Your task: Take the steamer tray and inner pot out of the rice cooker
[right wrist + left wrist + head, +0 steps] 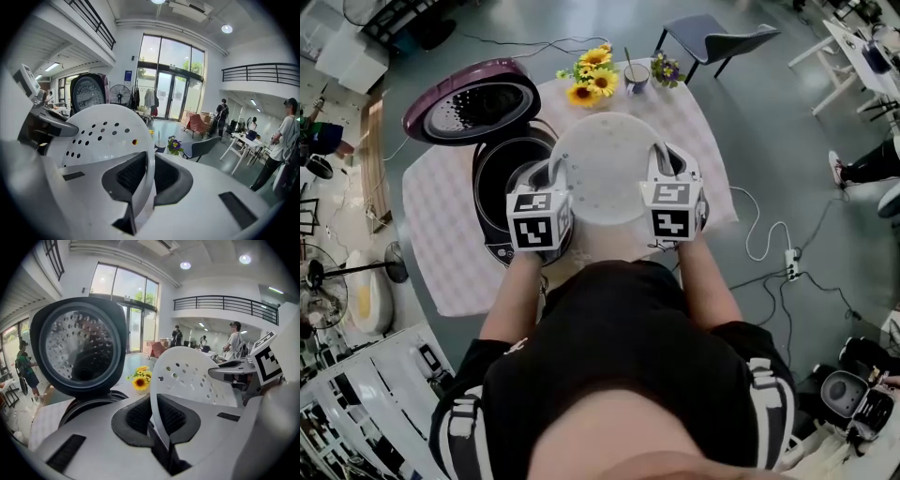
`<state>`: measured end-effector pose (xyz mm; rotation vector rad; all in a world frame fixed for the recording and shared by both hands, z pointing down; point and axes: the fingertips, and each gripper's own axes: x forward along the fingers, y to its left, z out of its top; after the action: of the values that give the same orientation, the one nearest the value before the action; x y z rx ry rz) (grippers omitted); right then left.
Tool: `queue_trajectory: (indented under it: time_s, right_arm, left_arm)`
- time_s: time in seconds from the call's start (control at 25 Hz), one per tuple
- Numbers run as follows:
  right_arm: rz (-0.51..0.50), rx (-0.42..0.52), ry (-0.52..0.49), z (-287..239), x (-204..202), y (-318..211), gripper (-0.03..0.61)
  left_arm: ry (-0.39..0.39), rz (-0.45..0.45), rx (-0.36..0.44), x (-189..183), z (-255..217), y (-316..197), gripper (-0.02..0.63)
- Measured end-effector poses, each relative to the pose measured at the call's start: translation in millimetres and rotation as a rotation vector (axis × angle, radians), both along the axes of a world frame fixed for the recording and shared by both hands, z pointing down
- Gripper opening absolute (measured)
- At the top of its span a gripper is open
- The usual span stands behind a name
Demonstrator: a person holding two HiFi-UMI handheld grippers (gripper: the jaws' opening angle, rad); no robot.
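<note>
Two grippers, one steamer tray; left gripper (553, 176) is clamped on the tray's left rim, both pads pressed on the thin white edge in the left gripper view (157, 416); right gripper (662, 161) is clamped on the opposite rim, edge pinched between its pads in the right gripper view (145, 176). Steamer tray (605, 164) is white, round, with small holes; it hangs between the two grippers, clear of the cooker and above the table, held by them alone; from each gripper's own view it rises tilted just past the jaws (197, 376) (103, 126).

One rice cooker (492, 246), just left of the left gripper and partly under it; its one lid (473, 98) is purple outside, stands open, beyond and left of the left gripper. One inner pot (508, 187) sits in the cooker body, dark inside, below and left of the left gripper's tips.

One table (431, 234) with a pale checked cloth lies under both grippers. Beyond the grippers, at the far edge: one bunch of sunflowers (592, 75), three blooms counted; one cup (637, 77) just right of them; one small purple-flowered plant (665, 68) right of the cup. One grey chair (712, 39) stands on the floor beyond and right of the right gripper.
</note>
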<state>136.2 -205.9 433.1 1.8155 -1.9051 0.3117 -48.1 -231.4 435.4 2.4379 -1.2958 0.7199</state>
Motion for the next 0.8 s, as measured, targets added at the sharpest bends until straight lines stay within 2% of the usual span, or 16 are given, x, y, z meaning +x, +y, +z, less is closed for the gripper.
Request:
queue_trajectory:
  time_s: [0.28, 0.48, 0.8]
  right_arm:
    - [0.031, -0.031, -0.025, 20.3, 71.9, 14.5, 0.037]
    - [0.033, -0.072, -0.042, 37.4, 114.1, 17.8, 0.034]
    - [0.007, -0.152, -0.086, 71.1, 144.8, 21.2, 0.031]
  left_arm:
    - [-0.012, 0.028, -0.021, 72.2, 21.4, 7.2, 0.017]
    - [-0.039, 0.039, -0.074, 114.1, 43.5, 10.7, 0.017]
    - [-0.044, 0.018, -0.139, 145.3, 72.1, 14.0, 0.015]
